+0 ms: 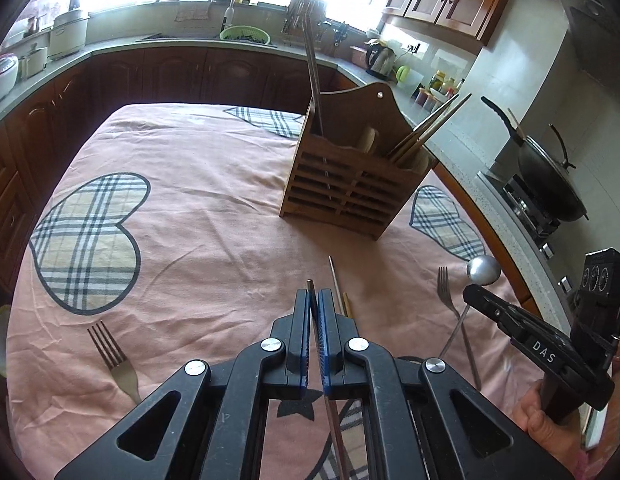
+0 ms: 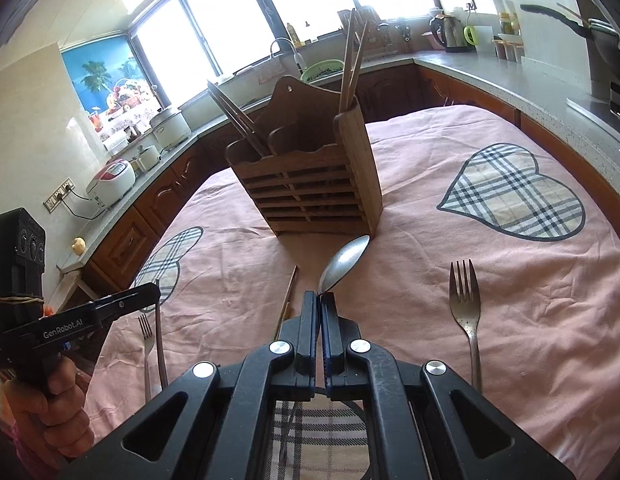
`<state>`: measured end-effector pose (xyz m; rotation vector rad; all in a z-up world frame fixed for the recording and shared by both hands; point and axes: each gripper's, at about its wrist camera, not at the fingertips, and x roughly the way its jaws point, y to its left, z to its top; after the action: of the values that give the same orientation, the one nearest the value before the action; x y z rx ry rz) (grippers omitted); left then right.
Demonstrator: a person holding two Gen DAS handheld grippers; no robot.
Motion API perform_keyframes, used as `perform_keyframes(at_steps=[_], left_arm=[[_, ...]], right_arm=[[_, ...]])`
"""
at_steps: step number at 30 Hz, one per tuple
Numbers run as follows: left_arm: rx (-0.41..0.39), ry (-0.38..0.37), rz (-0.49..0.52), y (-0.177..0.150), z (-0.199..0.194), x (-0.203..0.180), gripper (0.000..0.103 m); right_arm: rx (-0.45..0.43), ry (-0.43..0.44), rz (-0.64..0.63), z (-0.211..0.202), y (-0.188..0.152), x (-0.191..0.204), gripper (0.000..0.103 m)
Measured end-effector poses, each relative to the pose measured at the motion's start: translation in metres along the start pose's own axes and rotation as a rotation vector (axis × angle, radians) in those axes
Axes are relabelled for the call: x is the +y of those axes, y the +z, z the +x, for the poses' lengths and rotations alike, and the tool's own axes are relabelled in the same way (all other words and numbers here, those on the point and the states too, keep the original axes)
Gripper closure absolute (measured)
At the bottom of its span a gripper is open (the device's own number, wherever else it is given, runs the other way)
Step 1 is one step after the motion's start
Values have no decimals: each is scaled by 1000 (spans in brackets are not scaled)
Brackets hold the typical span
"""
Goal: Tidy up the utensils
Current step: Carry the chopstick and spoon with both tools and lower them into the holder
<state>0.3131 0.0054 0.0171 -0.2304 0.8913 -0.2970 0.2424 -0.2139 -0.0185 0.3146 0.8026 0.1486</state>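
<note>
A wooden utensil holder (image 1: pixel 350 176) (image 2: pixel 310 188) stands mid-table with metal chopsticks and wooden chopsticks in it. My left gripper (image 1: pixel 314 294) is shut on a thin metal chopstick (image 1: pixel 310 283) whose tip pokes out between the pads; it shows in the right wrist view (image 2: pixel 149 292). My right gripper (image 2: pixel 320 300) is shut on a metal spoon (image 2: pixel 346 262), bowl pointing at the holder; it shows in the left wrist view (image 1: pixel 476 294) with the spoon (image 1: pixel 484 269). Forks lie on the cloth (image 1: pixel 113 360) (image 1: pixel 450 300) (image 2: pixel 466 312). Another metal chopstick (image 1: pixel 336 284) and a wooden one (image 2: pixel 287 300) lie near.
The table has a pink cloth (image 1: pixel 189 208) with plaid hearts. Kitchen counters surround it, with a wok (image 1: pixel 546 176) on a stove at right, a kettle (image 1: pixel 380 58), a sink and a rice cooker (image 2: pixel 109 180).
</note>
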Motion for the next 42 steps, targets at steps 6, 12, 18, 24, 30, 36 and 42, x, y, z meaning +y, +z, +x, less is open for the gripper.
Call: perform_keyframes(at_steps=[6, 12, 18, 24, 30, 36, 42], left_arm=[[-62, -21, 3, -7, -46, 0, 101], [-117, -37, 7, -10, -80, -1, 101], [-162, -44, 8, -13, -100, 2, 101], [-196, -43, 1, -12, -112, 7, 101], [-213, -43, -7, -12, -117, 11, 101], [-228, -48, -15, -9, -120, 15, 101], [-257, -58, -21, -4, -124, 20, 101]], right_arm=[[-42, 9, -14, -17, 6, 9, 101], [-74, 16, -26, -30, 10, 14, 101], [-101, 21, -41, -40, 13, 20, 101], [-127, 23, -50, -47, 17, 24, 101], [-146, 23, -53, -52, 21, 24, 101], [-159, 18, -56, -55, 23, 25, 101], [-169, 15, -59, -55, 27, 25, 101]])
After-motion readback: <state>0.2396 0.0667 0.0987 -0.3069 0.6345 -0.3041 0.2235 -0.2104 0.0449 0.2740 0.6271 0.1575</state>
